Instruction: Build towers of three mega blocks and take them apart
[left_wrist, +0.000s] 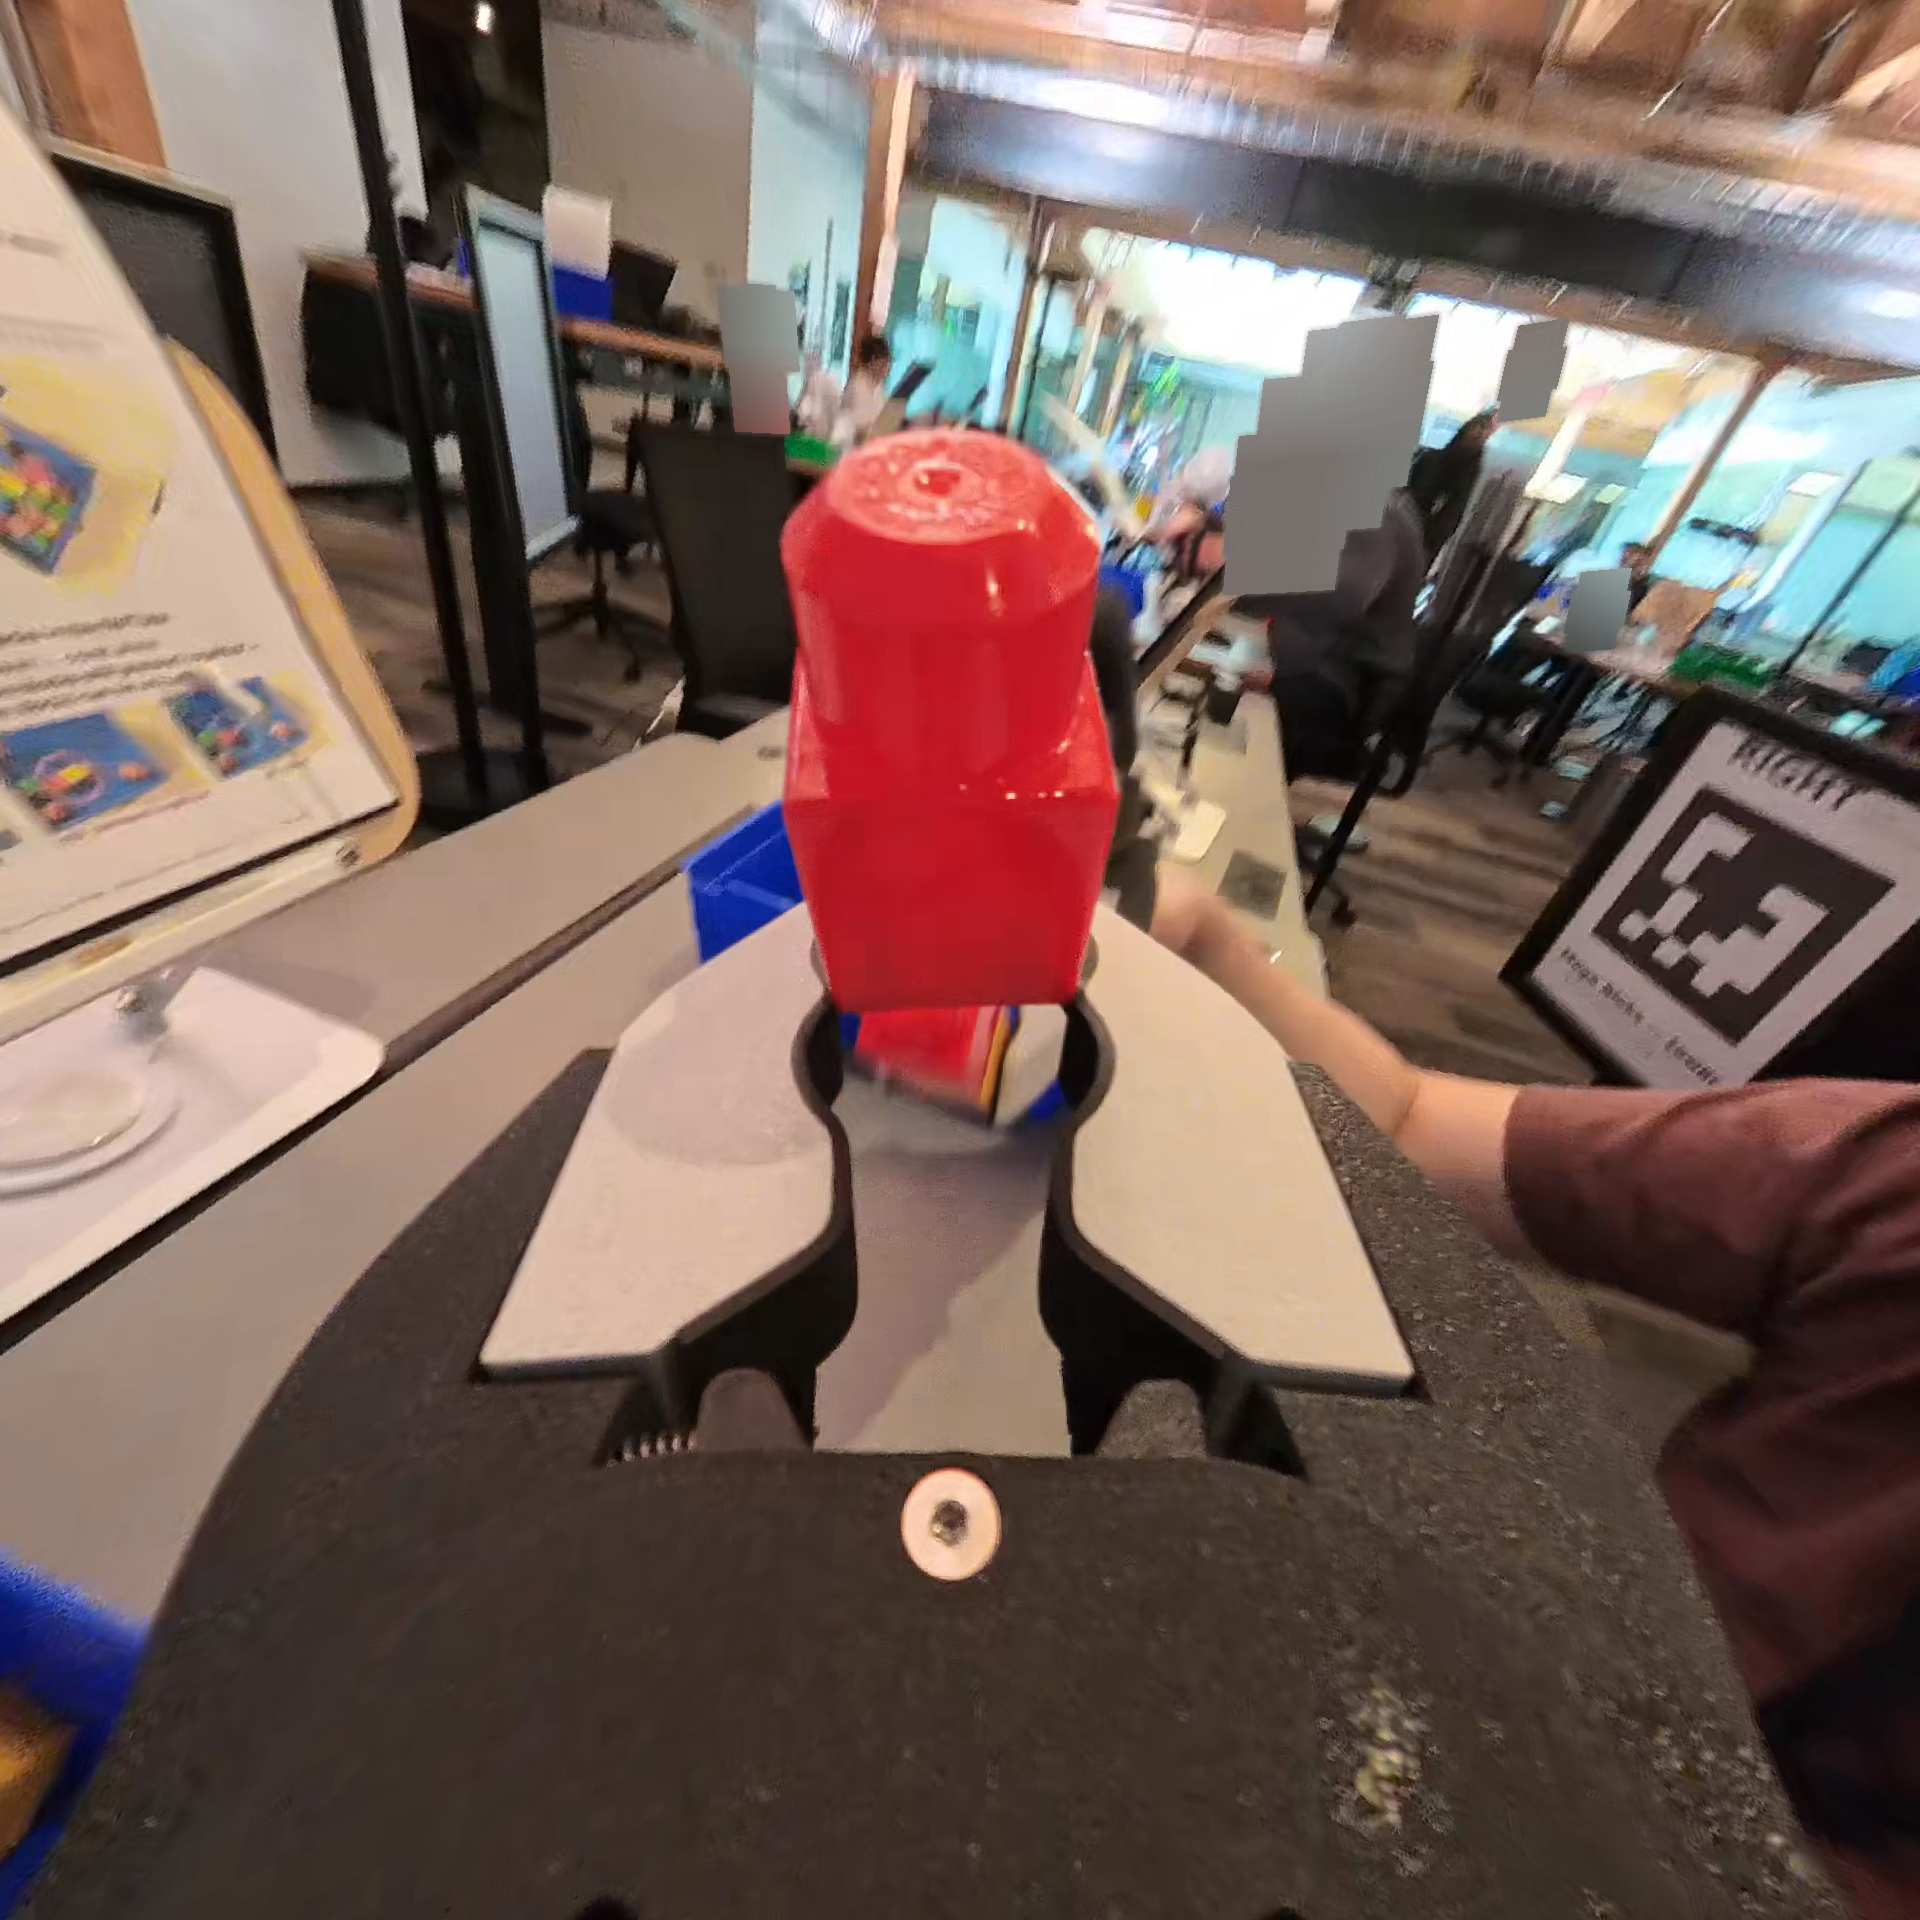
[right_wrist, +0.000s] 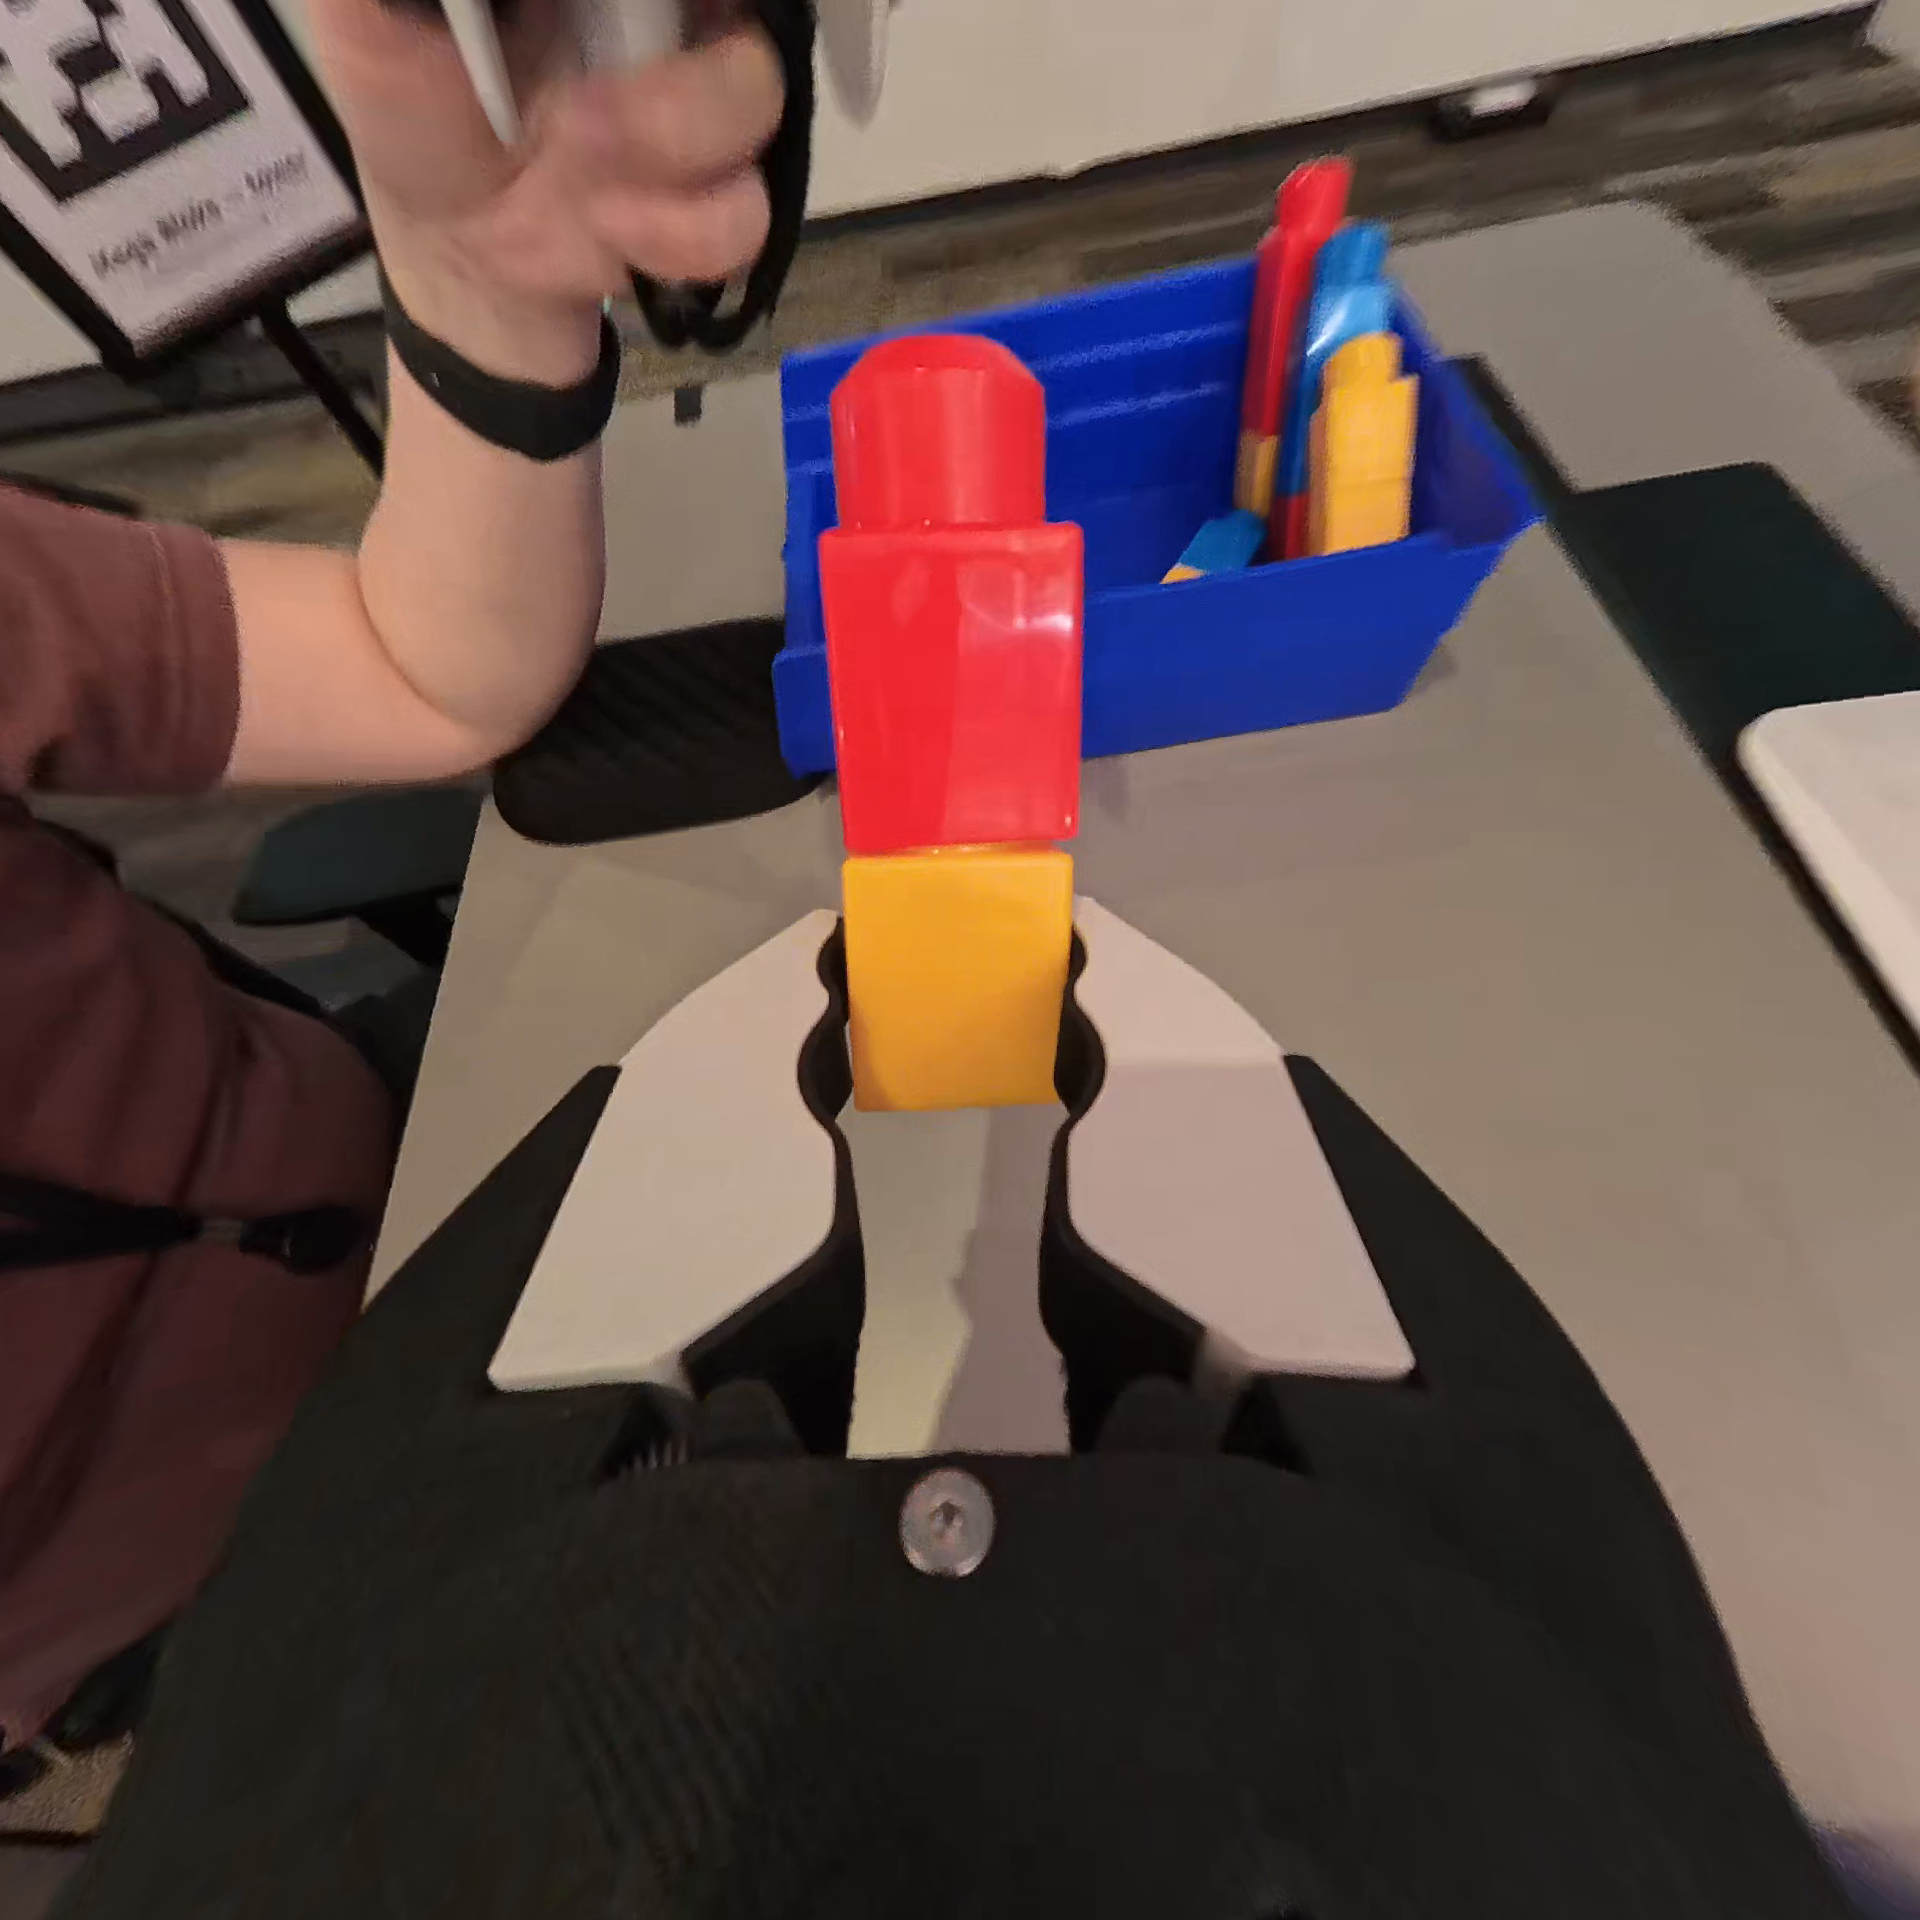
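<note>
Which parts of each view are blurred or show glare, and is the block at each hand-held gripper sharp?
Left wrist view: ceiling and poster edges smear, bright windows wash out; the red block is fairly sharp. Right wrist view: the hand is motion-blurred, the yellow block is crisp, glare streaks the red block.

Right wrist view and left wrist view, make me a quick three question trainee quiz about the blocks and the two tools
1. True or false: the right tool has its fingers pressed on a yellow block.
2. What colour is the block stacked on that yellow block? A blue, B red, C green.
3. Fill in: the spare blocks stand in a ___ bin on the table.

Key:
1. True.
2. B, a red block.
3. Blue.

Extra note: the left tool grips a separate red block by its lower end.
</note>
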